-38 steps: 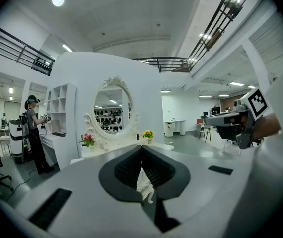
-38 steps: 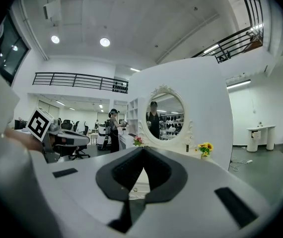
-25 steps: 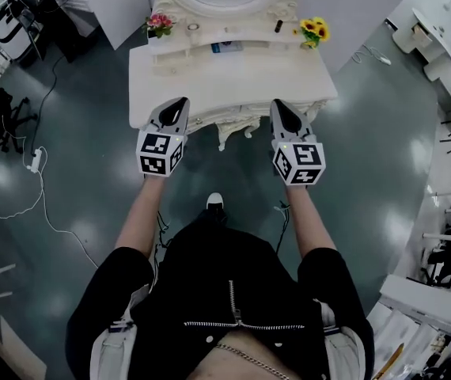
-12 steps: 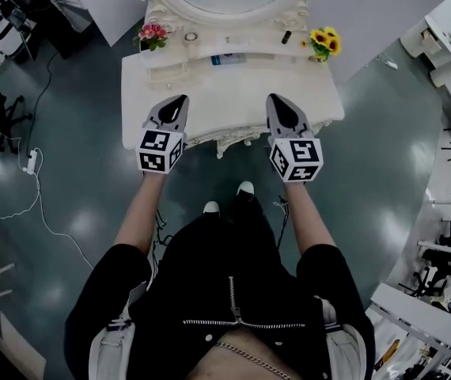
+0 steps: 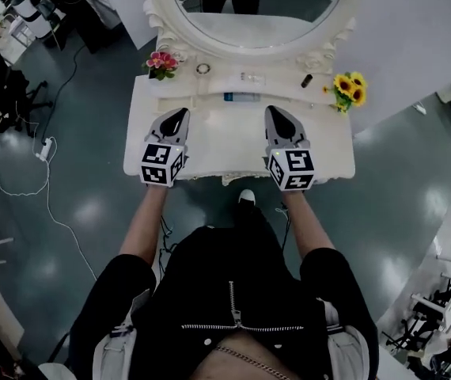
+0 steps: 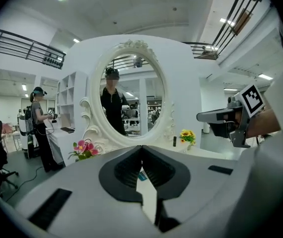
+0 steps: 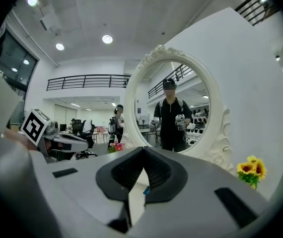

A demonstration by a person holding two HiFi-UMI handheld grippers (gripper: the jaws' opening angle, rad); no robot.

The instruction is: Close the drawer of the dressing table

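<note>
The white dressing table (image 5: 320, 145) with its oval mirror (image 5: 253, 10) stands right in front of me. Its carved front edge (image 5: 225, 178) shows below the grippers, and the drawer itself is hidden from the head view. My left gripper (image 5: 180, 114) hangs shut over the left half of the tabletop, holding nothing. My right gripper (image 5: 274, 111) hangs shut over the right half, also holding nothing. In the left gripper view the shut left gripper (image 6: 141, 147) points at the mirror (image 6: 129, 98). The right gripper (image 7: 143, 149) faces the mirror (image 7: 174, 108) too.
Pink flowers (image 5: 161, 63), sunflowers (image 5: 350, 89), a blue item (image 5: 241, 96) and a small dark bottle (image 5: 307, 80) sit on the table's back shelf. A power strip (image 5: 45, 146) with cables lies on the floor at left. Another person (image 6: 38, 125) stands off to the left.
I have stepped closer to the dressing table. Both grippers moved forward from its front edge to over the tabletop, still shut.
</note>
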